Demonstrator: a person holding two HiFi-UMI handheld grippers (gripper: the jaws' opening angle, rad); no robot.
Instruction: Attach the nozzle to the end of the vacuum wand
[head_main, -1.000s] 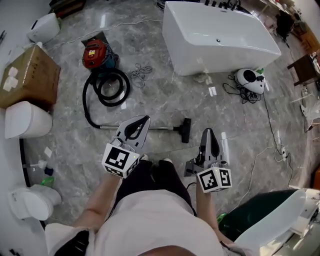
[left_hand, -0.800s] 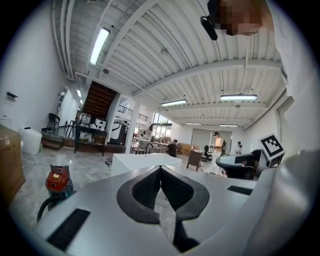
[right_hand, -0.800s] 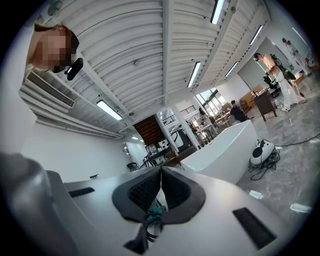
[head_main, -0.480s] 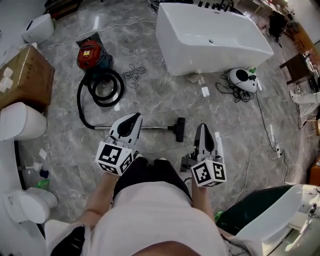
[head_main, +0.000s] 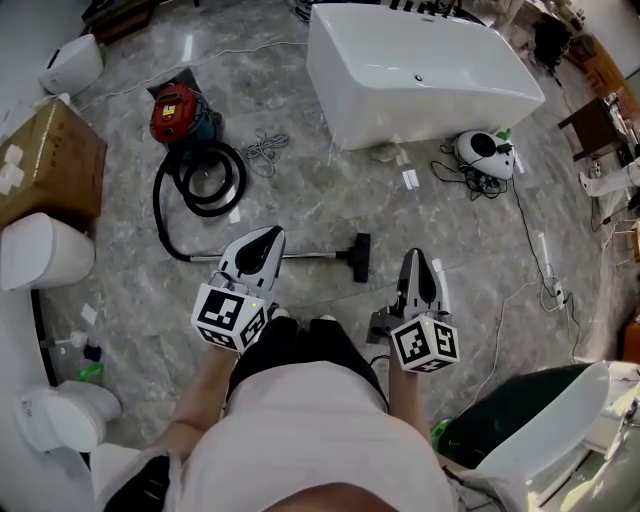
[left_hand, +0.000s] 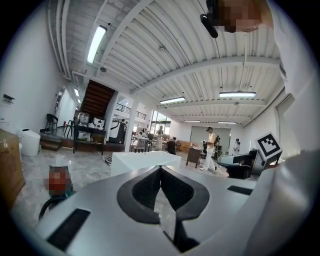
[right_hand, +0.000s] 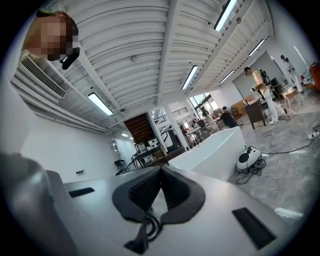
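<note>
A red canister vacuum (head_main: 178, 112) stands on the grey marble floor, its black hose (head_main: 205, 180) coiled beside it. The hose runs to a thin metal wand (head_main: 310, 256) lying flat, with a black floor nozzle (head_main: 359, 257) at its right end. In the head view my left gripper (head_main: 275, 231) hangs shut above the wand's left part, holding nothing. My right gripper (head_main: 412, 253) is shut and empty, just right of the nozzle. The closed jaws also show in the left gripper view (left_hand: 160, 167) and the right gripper view (right_hand: 161, 170).
A white bathtub (head_main: 420, 75) stands ahead, with a small white appliance and cables (head_main: 485, 155) to its right. A cardboard box (head_main: 45, 165) and white toilets (head_main: 45, 250) line the left side. A slim white object (head_main: 440, 285) lies under my right gripper.
The right gripper has drifted slightly right, away from the nozzle. The head view has shifted a little. The left gripper stays put and both jaws remain shut.
</note>
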